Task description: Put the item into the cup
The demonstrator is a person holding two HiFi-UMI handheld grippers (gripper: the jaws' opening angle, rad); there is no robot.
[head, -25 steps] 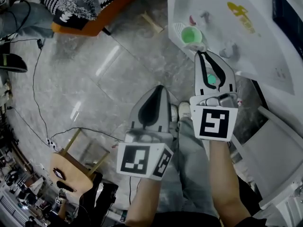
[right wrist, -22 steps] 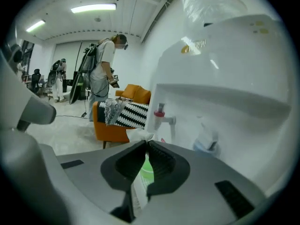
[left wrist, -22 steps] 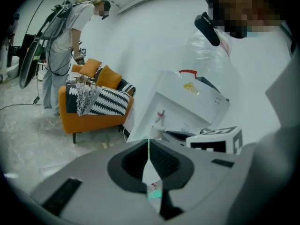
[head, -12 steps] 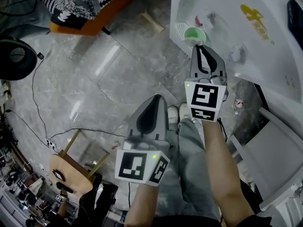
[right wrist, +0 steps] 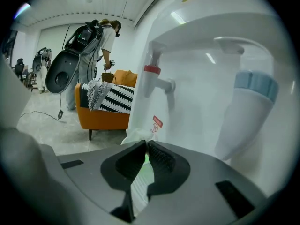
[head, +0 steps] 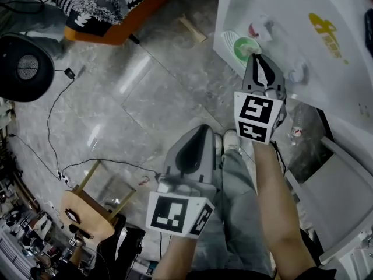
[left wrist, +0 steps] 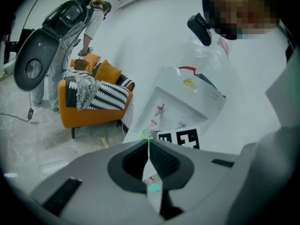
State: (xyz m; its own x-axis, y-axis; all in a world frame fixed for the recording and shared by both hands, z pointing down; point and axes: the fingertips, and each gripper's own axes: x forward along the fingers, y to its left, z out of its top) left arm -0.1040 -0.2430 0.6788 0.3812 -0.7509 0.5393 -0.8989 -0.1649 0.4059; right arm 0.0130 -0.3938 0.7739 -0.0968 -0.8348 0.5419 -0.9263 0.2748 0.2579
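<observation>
Head view shows the green cup (head: 243, 46) sitting on the tray of the white water dispenser (head: 303, 4), below its taps. The right gripper (head: 255, 55) touches the cup's rim with its jaws squeezed together. The left gripper (head: 202, 129), also squeezed together and empty, hangs over the floor (head: 116, 98).

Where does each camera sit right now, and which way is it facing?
Head view: on the person's head, facing steeply down at the floor, dispenser and cup; both arms, legs, left gripper and right gripper show.
Left gripper view: on the left gripper, facing along its shut jaws toward the dispenser and sofa; those jaws and the right gripper's cube show.
Right gripper view: on the right gripper, close before the dispenser's taps; its jaws, shut at the cup's rim, show.
Shared: all three show the dispenser and sofa.
</observation>
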